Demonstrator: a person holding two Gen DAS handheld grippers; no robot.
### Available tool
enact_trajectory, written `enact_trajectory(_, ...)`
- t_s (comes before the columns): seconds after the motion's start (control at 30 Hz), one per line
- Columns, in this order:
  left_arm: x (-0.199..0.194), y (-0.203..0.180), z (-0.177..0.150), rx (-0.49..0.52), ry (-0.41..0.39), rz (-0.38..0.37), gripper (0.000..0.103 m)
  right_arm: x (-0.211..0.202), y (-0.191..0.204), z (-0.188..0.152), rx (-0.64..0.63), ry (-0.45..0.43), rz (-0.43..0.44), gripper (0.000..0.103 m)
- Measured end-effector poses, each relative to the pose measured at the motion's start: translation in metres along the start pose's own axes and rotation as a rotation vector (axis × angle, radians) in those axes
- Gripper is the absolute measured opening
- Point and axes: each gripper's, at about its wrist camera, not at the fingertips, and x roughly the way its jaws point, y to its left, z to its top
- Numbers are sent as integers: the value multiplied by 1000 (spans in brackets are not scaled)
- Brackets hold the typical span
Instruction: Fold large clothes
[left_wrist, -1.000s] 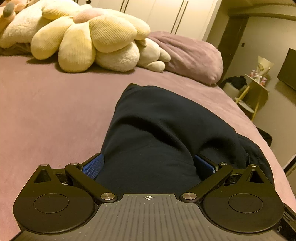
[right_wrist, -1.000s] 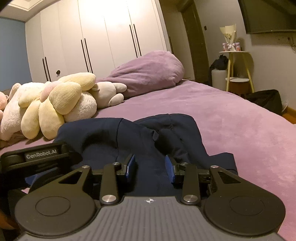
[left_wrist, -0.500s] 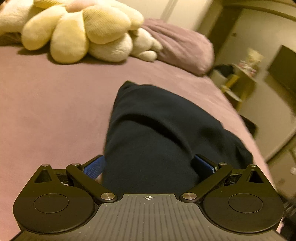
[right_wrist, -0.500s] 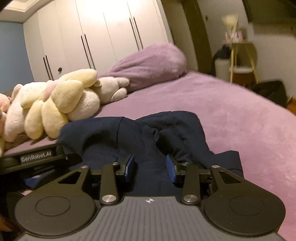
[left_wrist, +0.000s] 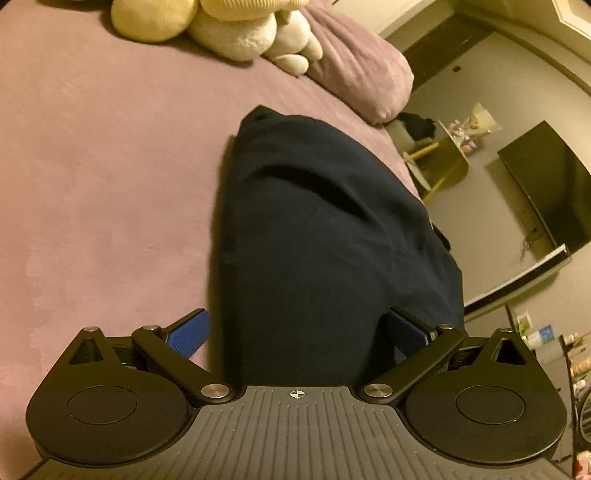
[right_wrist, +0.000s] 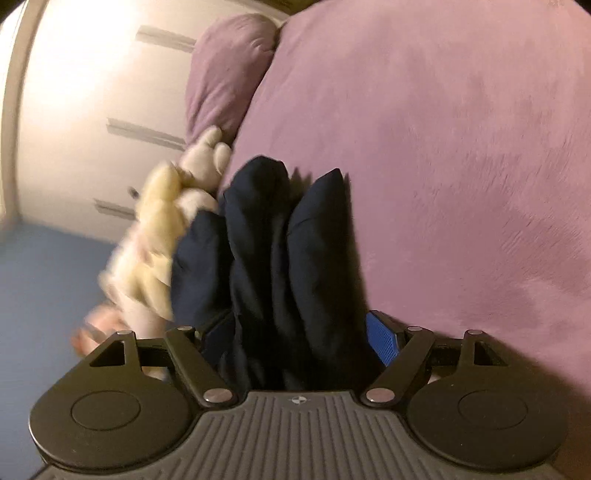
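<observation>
Left wrist: purple bed (left_wrist: 92, 184), television (left_wrist: 546, 192).

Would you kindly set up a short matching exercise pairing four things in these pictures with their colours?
Things:
1. garment
2. bedspread
3. flower plush
4. gripper finger pads

Colours:
A. bright blue
B. pale yellow
C. dark navy
D. mauve

Pairs: 1-C, 2-D, 3-B, 4-A
</observation>
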Motion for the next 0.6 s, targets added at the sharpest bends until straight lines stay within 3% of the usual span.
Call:
enact_trajectory(0.13,15,3,4,-44,23,-12,102,28,2,7,-2,44,15,80)
enact_trajectory(0.27,11,-9,2,6,17,5,88,54,19,7,-97,83,-39,79)
enact_trajectory(0.43,-1,-15,9,17,19,10,71,58,42,1,-192,77,-72,54)
enact_trajectory(0.6,-22,-13,27,38,-37,55,69,67,75,-4,-261,67,-100,49)
